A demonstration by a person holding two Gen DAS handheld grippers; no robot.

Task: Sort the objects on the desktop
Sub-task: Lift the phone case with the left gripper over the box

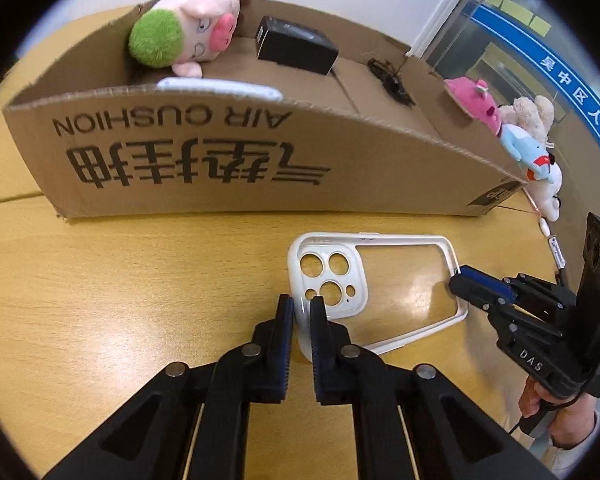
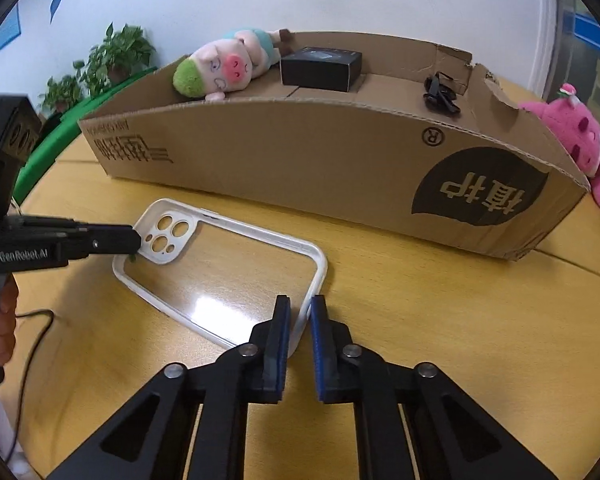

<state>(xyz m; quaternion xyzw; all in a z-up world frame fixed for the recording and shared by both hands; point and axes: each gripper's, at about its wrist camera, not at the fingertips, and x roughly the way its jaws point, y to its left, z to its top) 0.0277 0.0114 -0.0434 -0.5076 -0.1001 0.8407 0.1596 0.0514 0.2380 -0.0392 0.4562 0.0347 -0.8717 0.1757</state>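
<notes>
A white-rimmed clear phone case [image 1: 332, 276] [image 2: 168, 240] lies on the wooden table in front of a cardboard box [image 1: 220, 152] [image 2: 300, 160]. My left gripper [image 1: 300, 304] [image 2: 137, 242] is shut on the rim at the case's camera-cutout end. At the opposite end, my right gripper [image 2: 300, 308] [image 1: 459, 280] is shut on the rim. The case looks flat on the table or barely off it; I cannot tell which.
The box holds a pig plush [image 1: 180, 36] [image 2: 220, 68], a black carton [image 1: 296, 46] [image 2: 320, 68], a small black item [image 1: 392, 80] [image 2: 440, 94] and a white flat object [image 1: 220, 88]. Pink plush [image 2: 568, 136] and other soft toys [image 1: 528, 144] sit past its right end. Plants [image 2: 112, 60] stand behind.
</notes>
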